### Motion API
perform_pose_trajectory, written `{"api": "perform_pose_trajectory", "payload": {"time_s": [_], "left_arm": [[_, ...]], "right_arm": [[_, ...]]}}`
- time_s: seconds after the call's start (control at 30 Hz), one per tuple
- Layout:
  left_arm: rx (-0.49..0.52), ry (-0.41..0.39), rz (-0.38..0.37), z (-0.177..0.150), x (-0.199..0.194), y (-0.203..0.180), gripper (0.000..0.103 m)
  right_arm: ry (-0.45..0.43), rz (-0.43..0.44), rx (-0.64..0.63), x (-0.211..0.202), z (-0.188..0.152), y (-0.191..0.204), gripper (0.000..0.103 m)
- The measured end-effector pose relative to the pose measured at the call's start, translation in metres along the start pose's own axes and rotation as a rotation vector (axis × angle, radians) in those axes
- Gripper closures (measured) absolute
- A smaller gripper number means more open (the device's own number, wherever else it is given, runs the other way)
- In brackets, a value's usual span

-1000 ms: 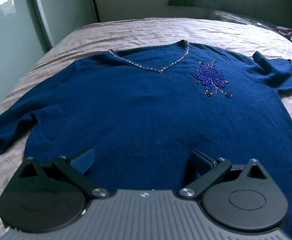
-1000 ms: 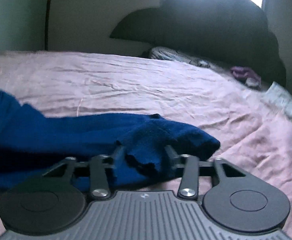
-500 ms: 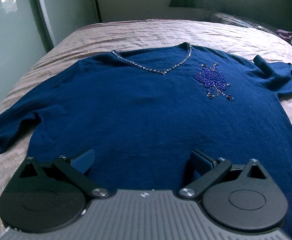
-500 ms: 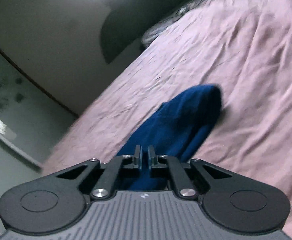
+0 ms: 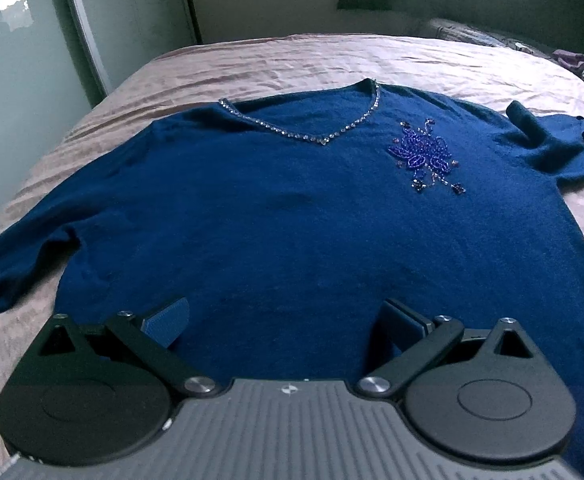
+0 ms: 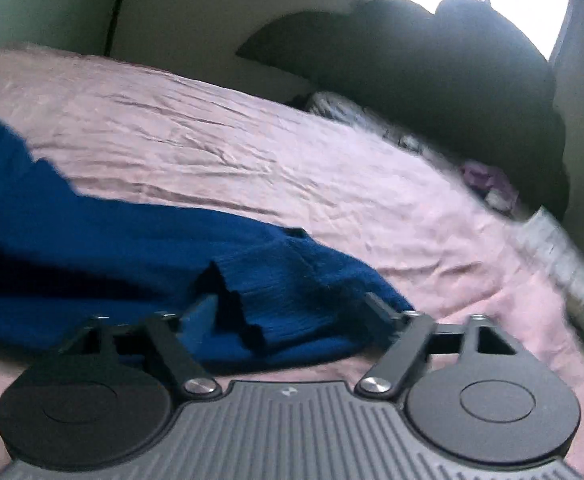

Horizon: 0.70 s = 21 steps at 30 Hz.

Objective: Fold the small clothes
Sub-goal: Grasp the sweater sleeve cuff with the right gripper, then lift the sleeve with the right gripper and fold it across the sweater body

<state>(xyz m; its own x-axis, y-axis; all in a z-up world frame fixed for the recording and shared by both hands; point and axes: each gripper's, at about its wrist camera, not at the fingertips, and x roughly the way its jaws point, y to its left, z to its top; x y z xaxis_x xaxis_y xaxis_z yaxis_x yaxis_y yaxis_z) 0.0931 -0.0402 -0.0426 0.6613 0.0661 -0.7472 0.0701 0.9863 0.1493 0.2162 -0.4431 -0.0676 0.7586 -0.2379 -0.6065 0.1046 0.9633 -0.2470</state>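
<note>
A dark blue knit sweater (image 5: pixel 276 216) lies face up and spread flat on a bed with a wrinkled pink bedspread (image 5: pixel 292 64). At the far left its left sleeve (image 5: pixel 16 264) trails off toward the edge of the bed, slightly rumpled. The left gripper (image 5: pixel 284 320) hovers over the hem with its jaws spread wide and nothing between them.

Toward the middle, a line of rhinestones runs along the V-neckline (image 5: pixel 312 136), and to its right sits a beaded flower (image 5: pixel 422 156) with small dangling beads. At the far right the other sleeve (image 5: pixel 552 140) is bunched up. In the right wrist view its ribbed cuff (image 6: pixel 288 300) lies between the fingers of the right gripper (image 6: pixel 288 312), whose jaws are opening; the pads do not seem to press the cloth.

The knit looks soft, light and limp, so it will probably sag and drape from any grip point, and it may stretch if pulled hard. The fuzzy surface should give the pads good purchase. The beadwork looks fragile and liable to snag, so I would keep the fingers off it. The best holds are likely the cuffs, the shoulder seams and the hem corners, with a good pinch of fabric taken at each.
</note>
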Motion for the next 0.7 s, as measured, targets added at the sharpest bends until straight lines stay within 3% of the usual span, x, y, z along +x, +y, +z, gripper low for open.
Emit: {"api": "perform_pose_trajectory", "payload": {"time_s": [0.03,0.1,0.2,0.3,0.4,0.5,0.7], "left_arm": [[0.000,0.001,0.000,0.001,0.000,-0.001,0.000],[0.004,0.002,0.002,0.002,0.000,-0.002,0.000],[0.013,-0.001,0.004,0.003,0.000,-0.003,0.000],[0.009,0.003,0.001,0.004,0.003,-0.002,0.000],[0.001,0.003,-0.003,0.006,0.004,0.000,0.000],[0.000,-0.011,0.000,0.007,0.003,0.001,0.000],[-0.007,-0.028,0.030,0.011,0.005,0.009,0.000]], "right_arm": [[0.008,0.034,0.060,0.005,0.001,-0.010,0.055],[0.017,0.083,0.210,0.016,0.002,-0.032,0.084],[0.001,0.163,0.430,0.015,-0.005,-0.057,0.096],[-0.022,0.327,0.695,0.006,-0.020,-0.082,0.097],[-0.053,0.504,0.861,-0.007,-0.031,-0.090,0.097],[-0.065,0.647,0.906,-0.022,-0.032,-0.079,0.097],[-0.062,0.840,0.890,-0.042,-0.020,-0.035,0.097]]}}
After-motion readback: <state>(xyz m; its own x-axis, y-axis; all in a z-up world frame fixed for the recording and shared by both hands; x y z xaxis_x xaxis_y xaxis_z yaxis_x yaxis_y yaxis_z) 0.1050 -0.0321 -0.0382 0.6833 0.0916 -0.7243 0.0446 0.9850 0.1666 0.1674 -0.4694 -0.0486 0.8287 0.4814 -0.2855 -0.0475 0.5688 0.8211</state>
